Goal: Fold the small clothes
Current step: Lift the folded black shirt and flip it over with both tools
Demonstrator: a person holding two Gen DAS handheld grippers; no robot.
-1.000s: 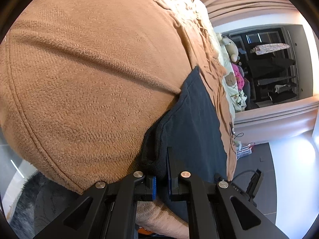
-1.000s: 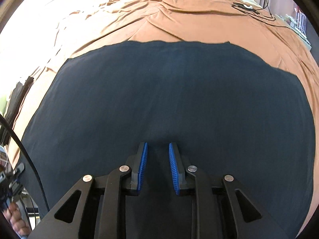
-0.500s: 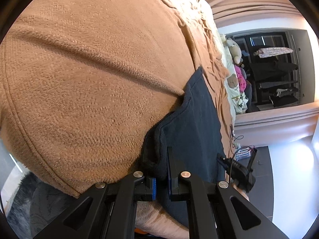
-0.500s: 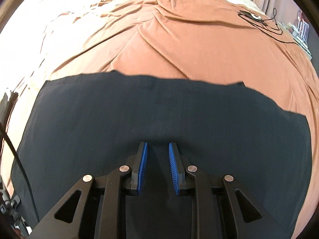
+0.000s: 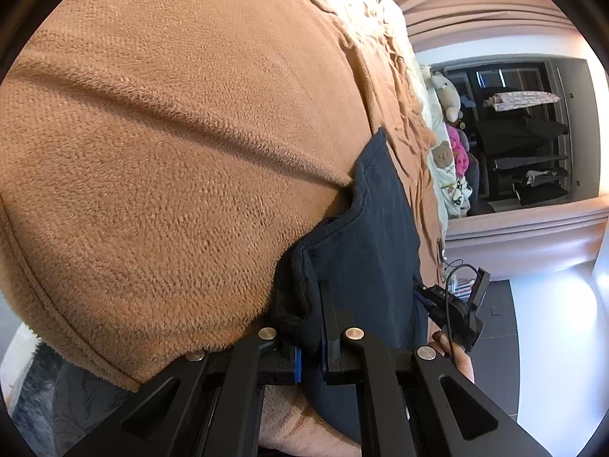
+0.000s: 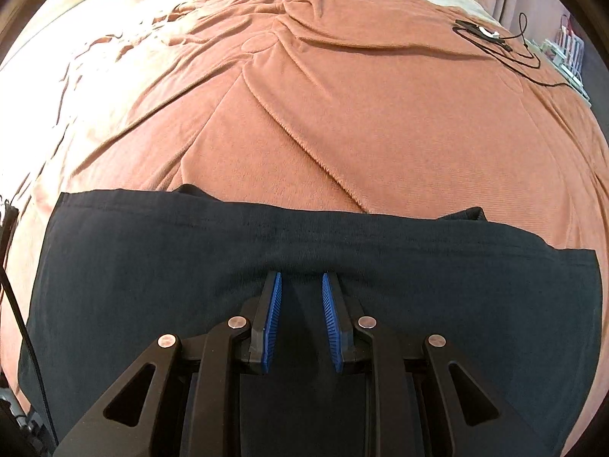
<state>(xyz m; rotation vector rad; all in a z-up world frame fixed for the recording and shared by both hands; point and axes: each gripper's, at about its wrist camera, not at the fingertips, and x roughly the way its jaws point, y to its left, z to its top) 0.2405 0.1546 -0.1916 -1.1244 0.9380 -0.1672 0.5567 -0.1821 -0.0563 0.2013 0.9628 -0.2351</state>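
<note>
Dark navy knit, a small garment (image 6: 152, 285), lies flat on a tan fleece blanket (image 6: 342, 122) covering the bed, w/ the near part draped toward the cam. In the right wrist view it fills the lower half, its far edge a straight line from 9 to 3 o'clock, looks like a fold line. Small bumps of cloth peek out behind that edge at approx 11 and 2 o'clock.

Left tool (image 5: 309, 358): jaws nearly closed, pinching a bunched corner of the garment at the bed edge, approx 6 o'clock in its own view. Prob. an anchor grip, so the cloth can't slide while the other side gets worked.

Right tool (image 6: 301, 293): blue pads (image 6: 273, 316) stand apart w/ a clear gap; the tips dip into a shallow pucker in the top layer. Can't tell if the cloth is pinched or just pressed down. Judgement: it's steering the top layer into place over the lower one.

In the left wrist view the right tool (image 5: 453, 312) and the person's hand (image 5: 455, 354) sit at approx 4 o'clock, beside the garment's far side. A black cable (image 6: 506, 49) lies on the blanket at 1 o'clock, well apart from the work.
</note>
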